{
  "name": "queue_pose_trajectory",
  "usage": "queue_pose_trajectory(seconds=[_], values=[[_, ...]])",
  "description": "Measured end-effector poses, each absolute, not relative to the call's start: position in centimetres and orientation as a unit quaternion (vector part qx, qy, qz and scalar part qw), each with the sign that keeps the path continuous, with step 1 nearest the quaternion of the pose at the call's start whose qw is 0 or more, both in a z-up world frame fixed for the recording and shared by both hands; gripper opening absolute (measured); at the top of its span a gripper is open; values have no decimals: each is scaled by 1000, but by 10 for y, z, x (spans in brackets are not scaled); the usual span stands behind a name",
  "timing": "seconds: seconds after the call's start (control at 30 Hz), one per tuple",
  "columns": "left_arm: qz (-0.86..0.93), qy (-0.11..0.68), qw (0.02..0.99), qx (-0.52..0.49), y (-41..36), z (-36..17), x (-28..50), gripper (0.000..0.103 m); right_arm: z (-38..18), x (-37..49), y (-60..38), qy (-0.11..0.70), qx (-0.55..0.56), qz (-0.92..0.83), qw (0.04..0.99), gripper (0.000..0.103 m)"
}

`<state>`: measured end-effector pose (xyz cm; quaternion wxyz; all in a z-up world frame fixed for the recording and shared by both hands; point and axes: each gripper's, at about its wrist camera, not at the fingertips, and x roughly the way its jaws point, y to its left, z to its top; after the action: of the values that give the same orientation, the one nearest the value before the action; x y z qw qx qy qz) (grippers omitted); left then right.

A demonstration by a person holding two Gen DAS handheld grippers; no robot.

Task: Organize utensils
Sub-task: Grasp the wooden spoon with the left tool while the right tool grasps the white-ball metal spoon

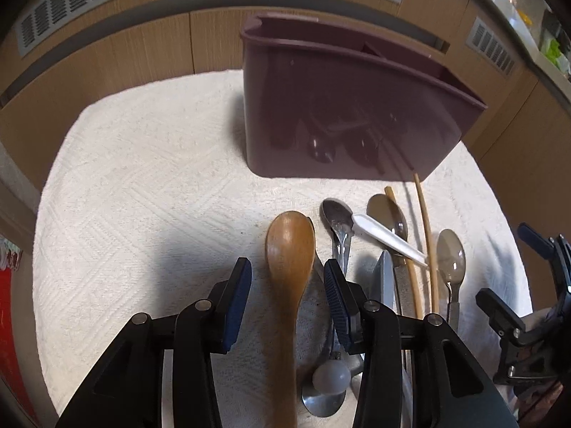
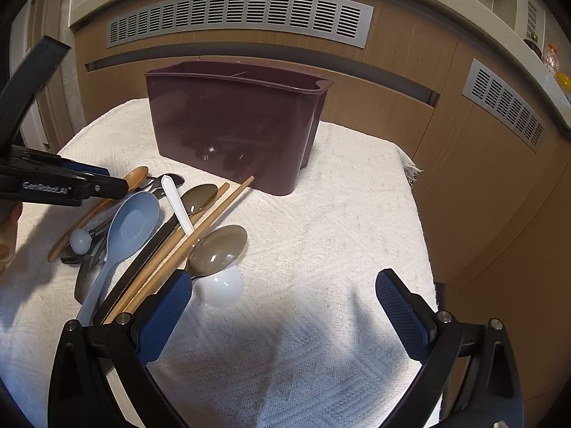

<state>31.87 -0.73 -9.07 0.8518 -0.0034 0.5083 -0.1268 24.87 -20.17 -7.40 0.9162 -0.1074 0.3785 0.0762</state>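
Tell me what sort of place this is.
Probably a home kitchen or dining area. Spoons and chopsticks lie on a white woven cloth before a maroon utensil caddy, and wood-grain cabinets with grey vent grilles stand behind.

A dark maroon caddy (image 2: 228, 125) stood upright at the back w/ inner dividers. In front lay a loose pile: wooden spoon (image 1: 289, 253), metal spoons (image 2: 218, 249), blue spoon (image 2: 132, 221), white plastic spoon (image 2: 175, 199), chopsticks (image 2: 200, 232), all flat & overlapping.
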Motion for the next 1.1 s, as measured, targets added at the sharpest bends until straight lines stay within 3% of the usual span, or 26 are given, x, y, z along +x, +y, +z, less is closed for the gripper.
queue_pose_trajectory(seconds=[0.2, 0.23, 0.27, 0.53, 0.73, 0.8, 0.87, 0.93, 1.1], values=[[-121, 509, 852, -10, -8, -93, 328, 43, -74, 249, -201, 377, -111, 71, 917, 102], [-120, 505, 855, -10, -8, -93, 329, 41, -75, 249, -200, 378, -113, 69, 917, 102], [-118, 501, 858, -9, -6, -92, 329, 30, -75, 250, -198, 378, -117, 65, 916, 102], [-87, 432, 896, -49, 45, -73, 296, 30, -57, 248, -173, 361, -129, 77, 920, 102], [-62, 369, 927, -36, 68, -49, 261, 31, -51, 249, -130, 393, -81, 206, 893, 101], [-58, 352, 934, -38, 74, -42, 253, 31, -55, 247, -110, 403, -79, 221, 884, 82], [-57, 340, 938, -41, 80, -37, 247, 31, -63, 247, -92, 420, -85, 230, 874, 47], [-56, 333, 940, -44, 83, -34, 242, 31, -70, 250, -77, 435, -78, 240, 864, 41], [-46, 322, 944, -58, 93, -29, 230, 31, -84, 250, -52, 441, -89, 215, 867, 40]])
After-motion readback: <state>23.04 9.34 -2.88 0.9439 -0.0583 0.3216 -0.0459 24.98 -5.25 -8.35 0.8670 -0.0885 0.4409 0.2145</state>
